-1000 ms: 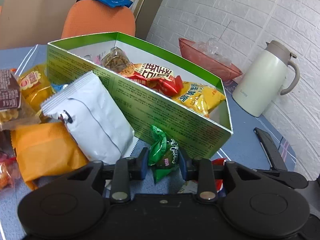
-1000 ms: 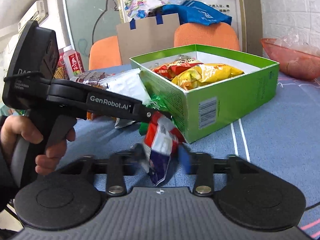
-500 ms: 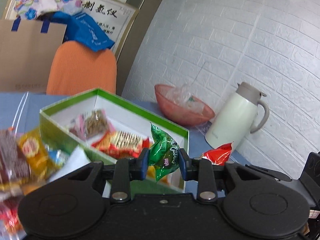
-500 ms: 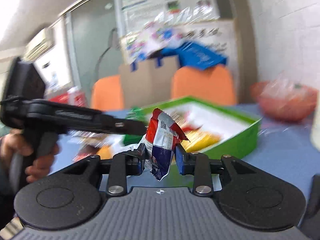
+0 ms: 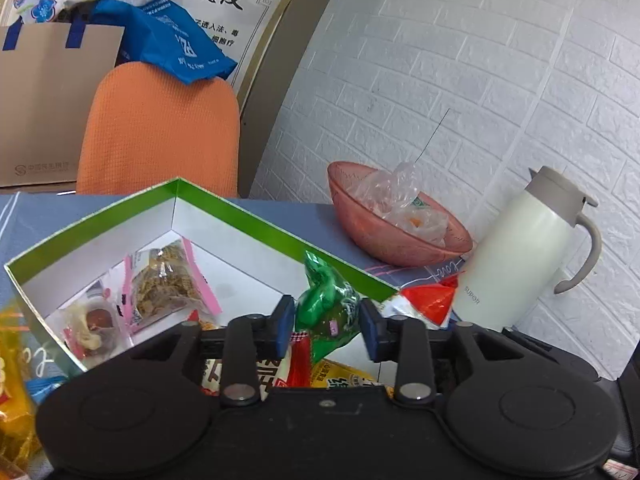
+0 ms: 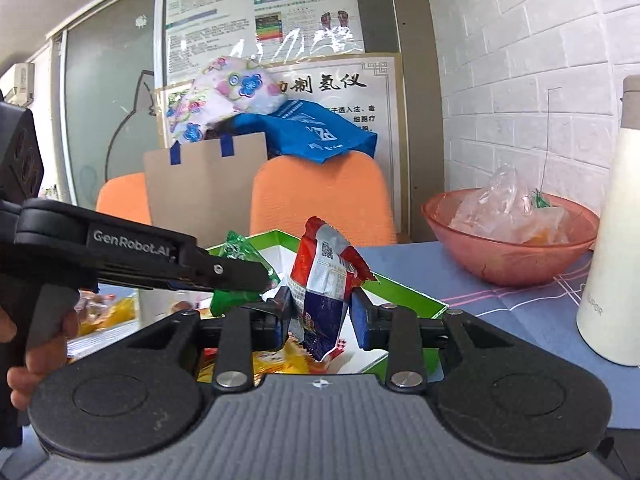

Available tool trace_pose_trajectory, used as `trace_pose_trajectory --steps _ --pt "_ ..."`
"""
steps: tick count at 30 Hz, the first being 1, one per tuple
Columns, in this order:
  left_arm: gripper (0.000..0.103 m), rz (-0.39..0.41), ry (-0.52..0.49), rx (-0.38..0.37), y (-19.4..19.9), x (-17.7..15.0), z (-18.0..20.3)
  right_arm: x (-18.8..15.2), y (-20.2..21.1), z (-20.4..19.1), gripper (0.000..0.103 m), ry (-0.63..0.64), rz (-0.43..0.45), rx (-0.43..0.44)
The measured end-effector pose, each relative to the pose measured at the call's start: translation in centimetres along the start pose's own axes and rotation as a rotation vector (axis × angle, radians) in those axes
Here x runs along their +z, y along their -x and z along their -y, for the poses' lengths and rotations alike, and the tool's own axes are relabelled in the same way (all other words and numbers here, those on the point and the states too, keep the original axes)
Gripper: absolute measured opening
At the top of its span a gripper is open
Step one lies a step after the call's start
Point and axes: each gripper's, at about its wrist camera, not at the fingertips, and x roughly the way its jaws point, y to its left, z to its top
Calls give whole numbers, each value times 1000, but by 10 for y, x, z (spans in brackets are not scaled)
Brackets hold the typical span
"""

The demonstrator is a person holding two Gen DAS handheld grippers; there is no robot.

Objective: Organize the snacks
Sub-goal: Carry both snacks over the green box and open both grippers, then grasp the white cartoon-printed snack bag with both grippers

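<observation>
Both hand-held grippers hang over the green box (image 5: 280, 226) on the bench (image 6: 520, 320), which is where loose snacks are being gathered, so each packet is carried above the open top to fall in beside those already there. The left hand-held gripper (image 5: 326, 330) has just been opening: its jaws stand wide, and the green packet (image 5: 326, 304) sits between them with a gap at each pad, seemingly let go to drop inside. The right hand-held gripper (image 6: 320, 318) has its jaws partly closed on the red packet (image 6: 326, 280), pinched upright by its lower half, probably waiting its turn. A pink bowl (image 5: 400, 236) and a white jug (image 5: 516, 252) stand apart, clear of the drop.
</observation>
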Motion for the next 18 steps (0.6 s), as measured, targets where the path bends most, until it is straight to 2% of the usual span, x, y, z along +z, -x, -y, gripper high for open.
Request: trace_pose_trajectory --steps 2,3,4,6,11,15,18 --pt "103 9 1 17 4 -6 -1 -5 -10 -1 69 31 -24 5" --pt "103 31 5 30 9 -9 -1 -7 -14 -2 97 51 -43 6" --pt "103 54 9 35 17 -12 -2 -10 -14 -3 103 64 -54 -1" --pt "103 75 26 20 35 -15 -5 -16 -6 -4 103 68 -20 -12" --pt "103 116 100 58 94 -30 -19 -15 31 -5 103 -11 36 16" --pt "103 122 163 151 131 -52 -38 -15 58 -18 103 -29 72 83" --pt "103 97 200 185 142 -70 -50 -19 69 -30 103 -45 57 144"
